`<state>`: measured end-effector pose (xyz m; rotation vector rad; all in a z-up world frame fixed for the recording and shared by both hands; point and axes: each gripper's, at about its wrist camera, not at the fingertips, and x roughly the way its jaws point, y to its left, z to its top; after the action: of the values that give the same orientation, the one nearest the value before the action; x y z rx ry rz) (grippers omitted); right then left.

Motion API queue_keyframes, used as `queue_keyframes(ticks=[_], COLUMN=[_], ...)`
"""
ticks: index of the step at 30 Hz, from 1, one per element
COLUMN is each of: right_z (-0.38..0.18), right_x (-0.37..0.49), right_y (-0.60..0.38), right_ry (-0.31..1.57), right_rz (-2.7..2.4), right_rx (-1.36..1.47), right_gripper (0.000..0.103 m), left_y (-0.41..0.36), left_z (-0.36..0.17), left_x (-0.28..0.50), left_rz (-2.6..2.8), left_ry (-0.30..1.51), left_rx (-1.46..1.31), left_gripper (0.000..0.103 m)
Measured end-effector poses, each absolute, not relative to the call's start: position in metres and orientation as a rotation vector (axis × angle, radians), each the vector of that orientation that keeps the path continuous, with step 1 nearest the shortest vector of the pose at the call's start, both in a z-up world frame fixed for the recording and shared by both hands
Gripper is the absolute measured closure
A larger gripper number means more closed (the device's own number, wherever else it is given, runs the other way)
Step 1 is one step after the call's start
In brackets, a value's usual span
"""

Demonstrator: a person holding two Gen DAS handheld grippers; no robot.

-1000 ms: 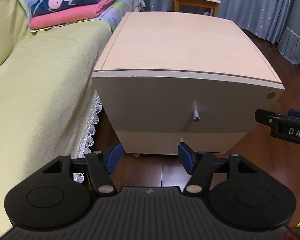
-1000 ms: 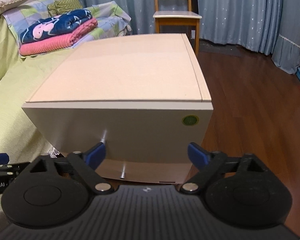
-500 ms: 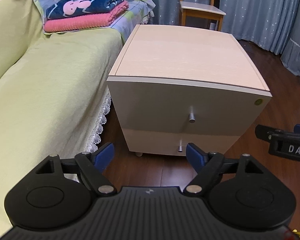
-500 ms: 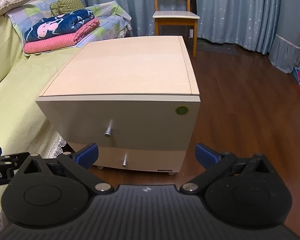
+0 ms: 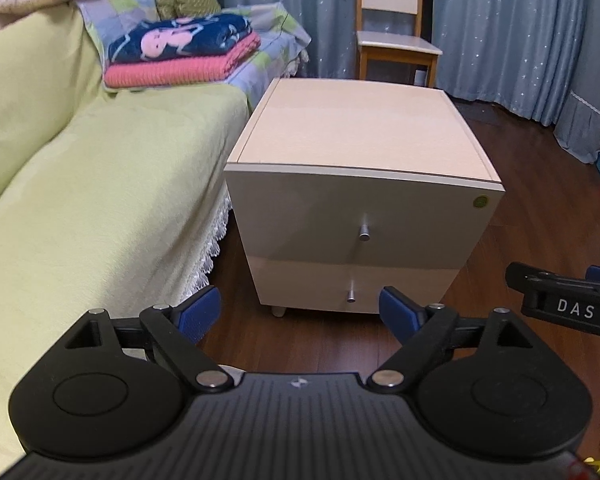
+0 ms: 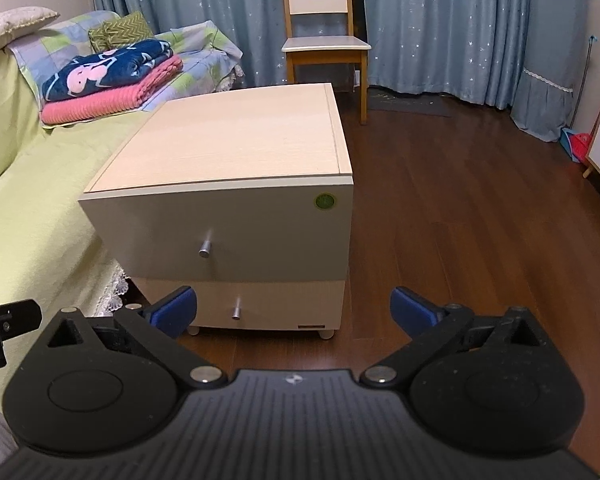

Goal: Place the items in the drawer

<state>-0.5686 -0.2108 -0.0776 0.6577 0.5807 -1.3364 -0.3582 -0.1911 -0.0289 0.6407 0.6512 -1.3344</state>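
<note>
- Left wrist view: the left gripper (image 5: 300,312) hangs above the dark wood floor (image 5: 540,184), its blue-tipped fingers (image 5: 199,313) spread wide with nothing between them; ahead of it stands the cabinet (image 5: 360,144), pale wood on top and bare; the top drawer (image 5: 340,216) and the bottom drawer (image 5: 320,284) are both closed, each with a small metal knob (image 5: 364,233) at the middle; a round green sticker (image 5: 480,201) sits at the top drawer's upper right corner; the bed (image 5: 100,184) with its green cover lies just beside the cabinet on the left, folded blankets (image 5: 180,52) stacked at its far end; a chair (image 5: 396,40) stands behind the cabinet against blue curtains (image 5: 500,20); the right gripper (image 5: 564,308) pokes in from the right edge, marked "DAS".
- Right wrist view: the right gripper (image 6: 294,312) also has its fingers spread apart and empty; the cabinet (image 6: 236,140) stands ahead and slightly left, both drawers closed, well apart from the fingertips; part of the left gripper (image 6: 4,324) shows at the left edge, and I cannot tell its state from here.
</note>
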Motion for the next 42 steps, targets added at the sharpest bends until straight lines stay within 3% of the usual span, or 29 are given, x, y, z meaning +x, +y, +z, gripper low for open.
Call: queue_keyframes(ticks=[17,42], right_z=[-0.07,-0.093], right_x=[-0.6,-0.617], right_y=[-0.163,-0.177], right_ry=[0.549,0.602], right_rz=[-1.312,-1.384], right_rx=[0.666,0.697], right_gripper=[0.001,0.001], left_y=[-0.133,-0.158], left_z=[-0.011,-0.033], left_x=[-0.388,-0.415], left_rz=[-1.299,-1.368], left_ry=[0.585,0.606], left_rx=[0.606,0.703], left_gripper=[0.014,0.013])
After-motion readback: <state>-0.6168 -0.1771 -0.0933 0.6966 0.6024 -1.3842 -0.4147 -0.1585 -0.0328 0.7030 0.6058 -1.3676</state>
